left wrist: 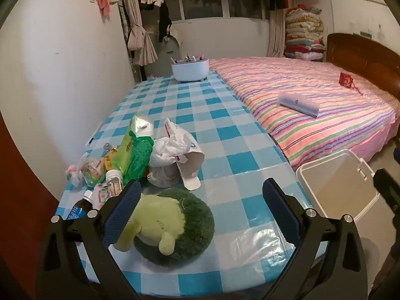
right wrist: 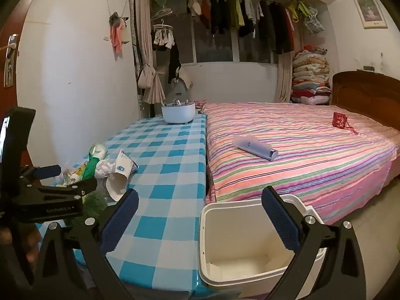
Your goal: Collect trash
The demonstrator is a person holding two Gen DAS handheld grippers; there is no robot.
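A heap of trash lies at the near left of the blue-check table (left wrist: 225, 135): a green snack bag (left wrist: 132, 155), a crumpled white tissue (left wrist: 167, 150), a torn white paper carton (left wrist: 187, 162), a small plastic bag (left wrist: 85, 171) and little bottles (left wrist: 113, 182). My left gripper (left wrist: 201, 187) hovers open above the table's near end, short of the heap, with nothing between its fingers. The open white bin (right wrist: 250, 245) stands on the floor beside the table. My right gripper (right wrist: 200, 196) is open and empty above the bin's rim. The tissue (right wrist: 103, 167) and carton (right wrist: 120, 177) also show there.
A green plush toy (left wrist: 170, 225) lies under the left gripper's left finger. A dark bottle (left wrist: 80, 207) stands at the table's left edge. A white tub (left wrist: 190, 70) sits at the far end. The striped bed (right wrist: 300, 150) borders the table on the right, and the wall on the left.
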